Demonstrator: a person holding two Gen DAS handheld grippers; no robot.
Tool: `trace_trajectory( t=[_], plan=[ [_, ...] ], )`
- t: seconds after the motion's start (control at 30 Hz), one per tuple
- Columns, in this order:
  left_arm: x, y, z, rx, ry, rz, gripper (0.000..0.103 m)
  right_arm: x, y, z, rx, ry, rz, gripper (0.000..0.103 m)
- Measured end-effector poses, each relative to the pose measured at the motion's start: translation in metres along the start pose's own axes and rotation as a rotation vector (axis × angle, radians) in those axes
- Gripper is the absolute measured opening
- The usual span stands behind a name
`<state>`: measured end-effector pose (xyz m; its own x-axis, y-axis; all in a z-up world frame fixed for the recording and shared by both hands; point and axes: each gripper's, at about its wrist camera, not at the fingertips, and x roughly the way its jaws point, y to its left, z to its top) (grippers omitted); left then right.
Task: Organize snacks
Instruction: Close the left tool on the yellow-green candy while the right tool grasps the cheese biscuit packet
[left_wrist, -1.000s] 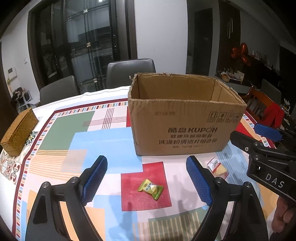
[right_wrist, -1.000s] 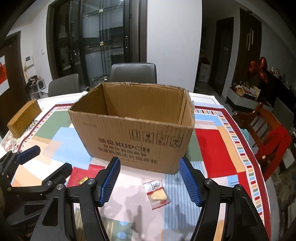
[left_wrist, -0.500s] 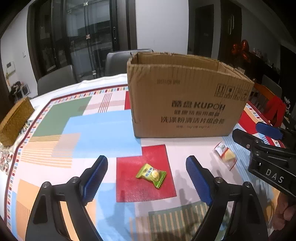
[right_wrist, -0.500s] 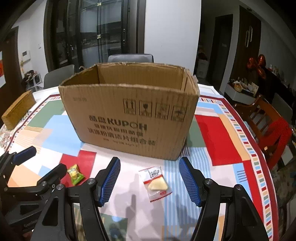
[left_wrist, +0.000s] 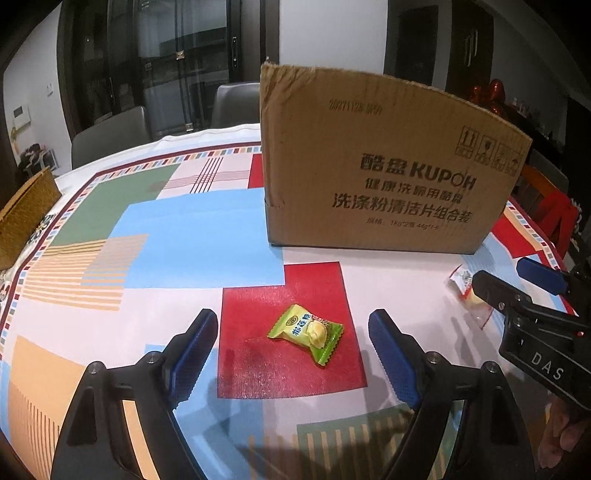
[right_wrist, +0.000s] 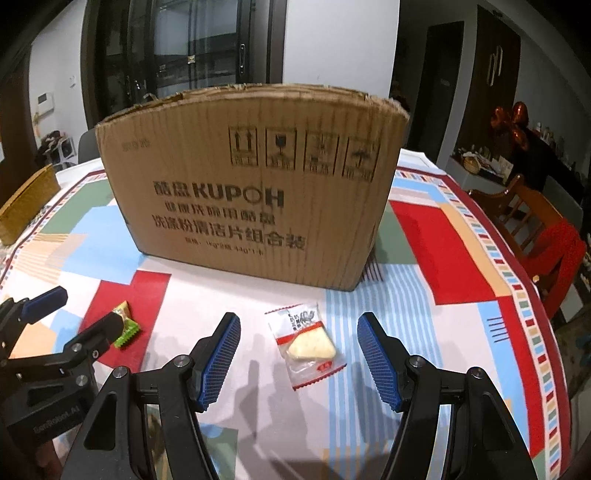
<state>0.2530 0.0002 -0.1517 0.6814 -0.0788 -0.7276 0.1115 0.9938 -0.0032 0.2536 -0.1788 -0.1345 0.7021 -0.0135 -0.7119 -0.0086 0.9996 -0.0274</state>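
A: Tongs pose?

B: Both pitched down toward the bench (left_wrist: 155, 236), side by side. Left tongs (left_wrist: 293, 345) are closing, but the pads still stand clear of the green candy (left_wrist: 306, 333) lying between them on a red patch of the cloth. Nothing gripped. Right tongs (right_wrist: 298, 354) sit apart, not clamping, with the clear-wrapped snack (right_wrist: 306, 345) flat on the bench between the pads and untouched.

A: Box?

B: One cardboard box (right_wrist: 255, 188), upright, just behind both snacks. From this low angle only its front wall shows, so I can't see the inside.

A: Anything else hidden or cut off?

B: In the left view, the right tongs (left_wrist: 517, 288) cover most of the clear-wrapped snack (left_wrist: 466, 291). In the right view, a left-tongs finger covers part of the green candy (right_wrist: 126, 325). A bit of a hand (left_wrist: 565, 439) shows at the bottom right edge, mostly cropped. Print on the clear wrapper is too small to read.

A: Counts?

B: Two snacks, one box, two tongs. One woven basket (left_wrist: 26, 214) at the bench's far left edge, cut by the frame.
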Motion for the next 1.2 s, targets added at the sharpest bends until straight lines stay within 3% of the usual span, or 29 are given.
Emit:
trace_trajectory(
  t=[0.4, 0.9, 1.07, 1.2],
  plan=[
    [0.018, -0.001, -0.005, 0.016, 0.036, 0.004, 0.078, 0.023, -0.004, -0.005, 0.003, 0.044, -0.003, 0.067],
    [0.029, -0.007, -0.008, 0.049, 0.078, -0.001, 0.061, 0.044, -0.006, -0.009, 0.024, 0.109, 0.015, 0.067],
    [0.028, -0.009, -0.009, 0.059, 0.074, -0.027, 0.05, 0.045, -0.009, -0.008, 0.049, 0.117, 0.031, 0.066],
    [0.026, -0.013, -0.009, 0.071, 0.07, -0.029, 0.045, 0.044, -0.01, -0.008, 0.049, 0.111, 0.033, 0.051]
  ],
)
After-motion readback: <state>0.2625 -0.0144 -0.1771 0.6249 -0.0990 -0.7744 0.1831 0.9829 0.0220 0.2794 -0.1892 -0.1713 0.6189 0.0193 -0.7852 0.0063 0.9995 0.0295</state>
